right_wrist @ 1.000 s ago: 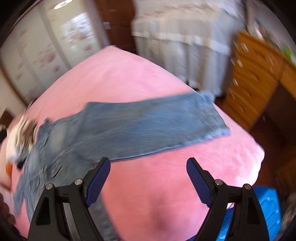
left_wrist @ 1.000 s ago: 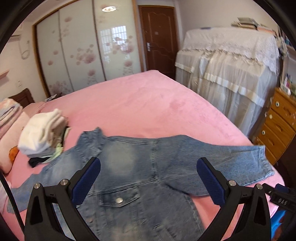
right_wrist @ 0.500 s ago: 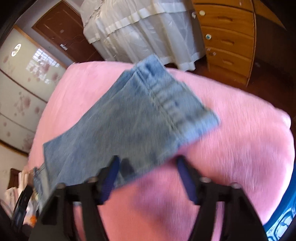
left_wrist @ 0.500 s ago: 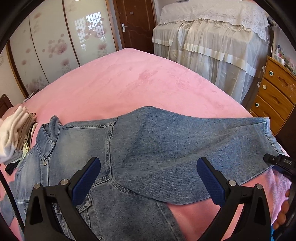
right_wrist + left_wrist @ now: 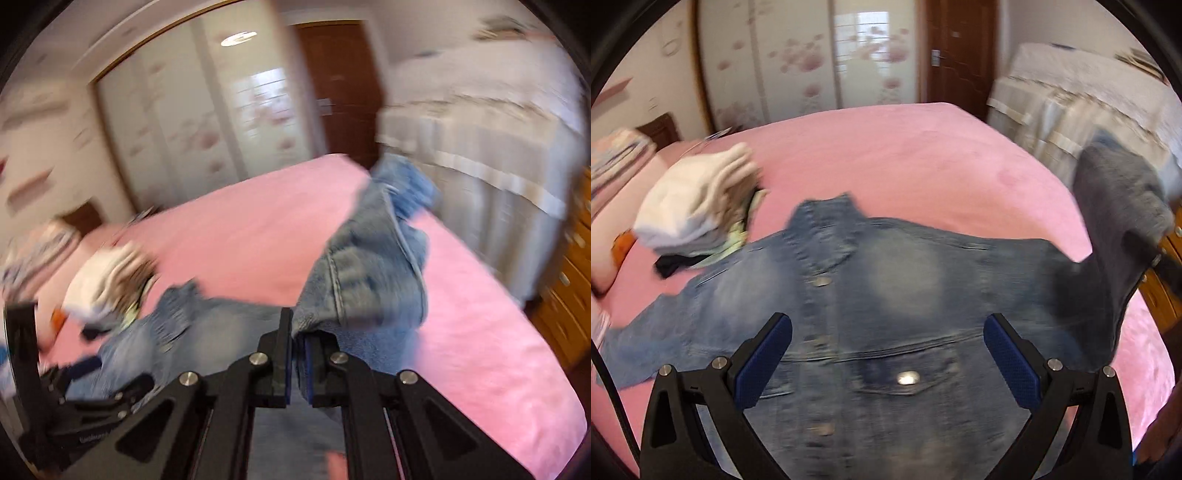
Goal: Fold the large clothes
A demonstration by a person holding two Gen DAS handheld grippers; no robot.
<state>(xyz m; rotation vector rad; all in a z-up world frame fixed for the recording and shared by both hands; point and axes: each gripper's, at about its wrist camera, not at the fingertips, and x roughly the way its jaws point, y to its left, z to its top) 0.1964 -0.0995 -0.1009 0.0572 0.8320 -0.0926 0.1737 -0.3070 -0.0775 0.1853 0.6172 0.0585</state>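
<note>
Right hand-held gripper point(image 5: 298, 332), clamped on jacket sleeve point(image 5: 373, 273)

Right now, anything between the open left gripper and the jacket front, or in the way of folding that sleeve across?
Nothing visible. The left gripper hangs open over the denim jacket with only air between. The right gripper is shut on the sleeve, lifted off the pink bed. The clothes stack sits beside the collar, off the jacket front.
</note>
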